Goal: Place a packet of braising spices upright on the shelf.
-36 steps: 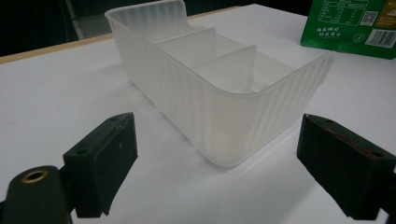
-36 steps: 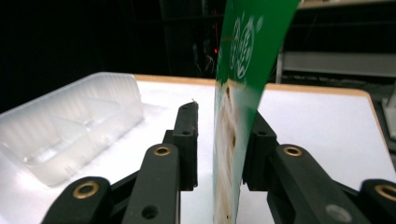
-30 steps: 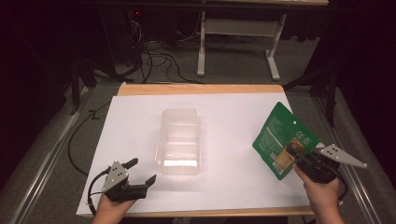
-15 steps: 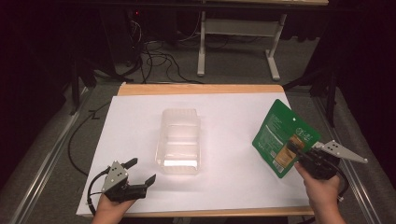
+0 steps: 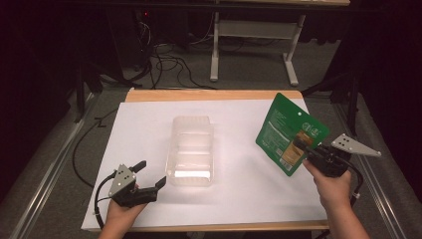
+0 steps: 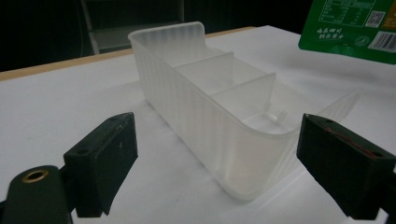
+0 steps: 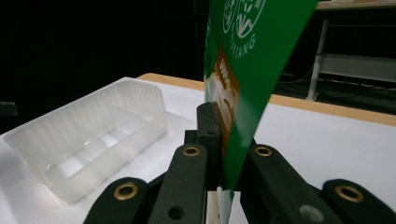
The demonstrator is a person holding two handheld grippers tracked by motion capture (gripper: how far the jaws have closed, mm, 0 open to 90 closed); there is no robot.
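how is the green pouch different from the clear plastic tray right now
The green pouch is opaque, flat and printed; the clear tray is see-through, box-shaped and split into compartments. The pouch is held up off the table, clamped in the right gripper; the tray rests on the white table, untouched, with the left gripper open beside it.

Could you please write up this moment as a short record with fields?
Surface: table covered with white sheet
Container: clear plastic tray, three compartments, all empty, mid-table
Right gripper: shut on green snack pouch, pouch lifted off the table
Left gripper: open, near the tray's near end, not touching it
Pouch vs tray: apart, pouch to the tray's right
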